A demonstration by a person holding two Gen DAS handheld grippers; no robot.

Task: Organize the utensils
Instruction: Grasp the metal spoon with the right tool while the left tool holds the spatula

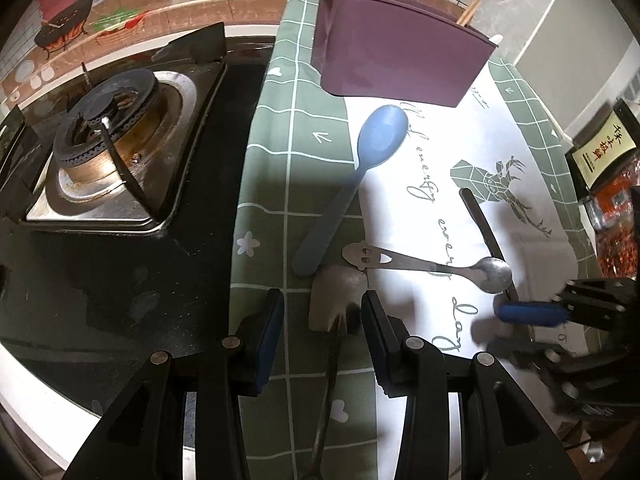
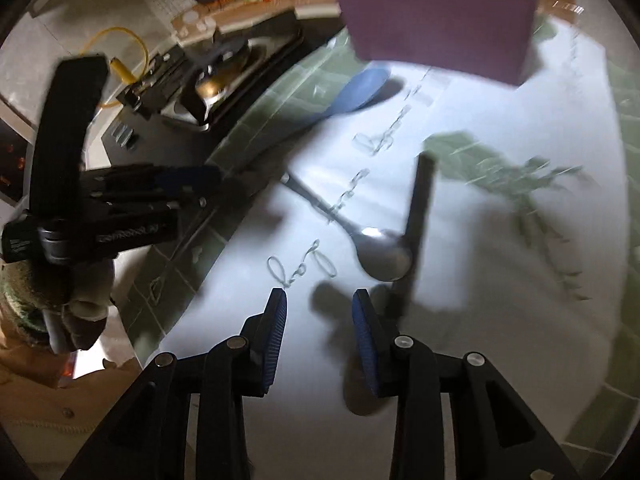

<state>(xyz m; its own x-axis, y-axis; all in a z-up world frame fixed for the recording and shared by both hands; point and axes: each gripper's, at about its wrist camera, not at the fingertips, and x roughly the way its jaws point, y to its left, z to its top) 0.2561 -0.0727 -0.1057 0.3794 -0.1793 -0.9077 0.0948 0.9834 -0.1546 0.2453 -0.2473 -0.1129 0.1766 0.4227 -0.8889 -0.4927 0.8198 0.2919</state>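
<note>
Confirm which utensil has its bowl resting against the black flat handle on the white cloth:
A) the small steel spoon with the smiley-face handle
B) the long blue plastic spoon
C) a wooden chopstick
A: the small steel spoon lies with its bowl touching the black flat handle; the blue plastic spoon lies apart, nearer the purple holder.

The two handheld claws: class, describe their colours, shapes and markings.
Each claw, left and right, has black angular linkage arms with round silver pivot pins and two flat fingers faced with ribbed blue pads. The left claw's body carries white lettering, too blurred to read.
</note>
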